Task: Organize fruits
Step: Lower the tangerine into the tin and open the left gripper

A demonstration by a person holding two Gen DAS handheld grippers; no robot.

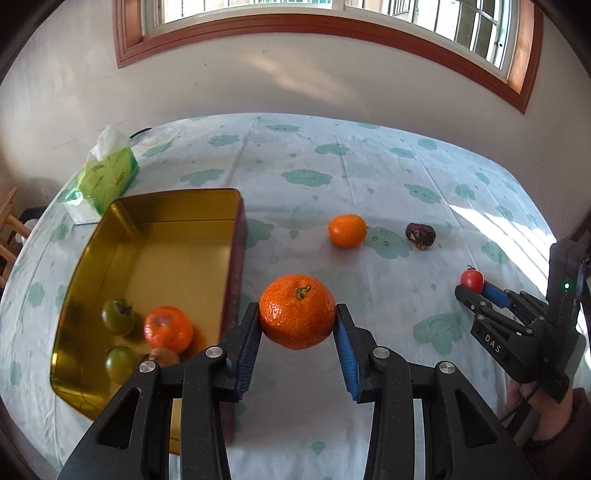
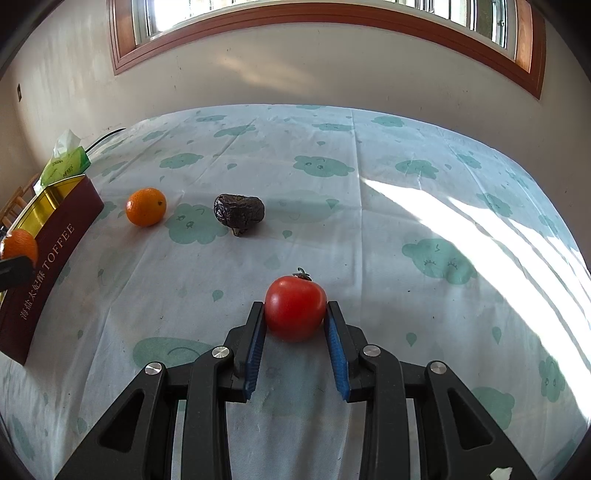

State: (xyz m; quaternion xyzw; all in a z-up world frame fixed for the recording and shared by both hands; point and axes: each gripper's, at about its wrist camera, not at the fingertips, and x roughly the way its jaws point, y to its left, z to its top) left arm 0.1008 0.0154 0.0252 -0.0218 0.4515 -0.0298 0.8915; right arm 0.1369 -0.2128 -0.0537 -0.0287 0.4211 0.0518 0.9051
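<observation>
My left gripper is shut on a large mandarin, held above the cloth just right of the gold tin. Inside the tin lie two green tomatoes, another mandarin and a brownish fruit partly hidden by my finger. My right gripper is shut on a red tomato; the left wrist view shows that tomato at the far right. A small orange and a dark wrinkled fruit rest on the tablecloth between the two grippers.
A green tissue pack stands behind the tin at the table's left edge. The tin's maroon side reads TOFFEE. A wall with a wood-framed window runs behind the table. A person's hand holds the right gripper.
</observation>
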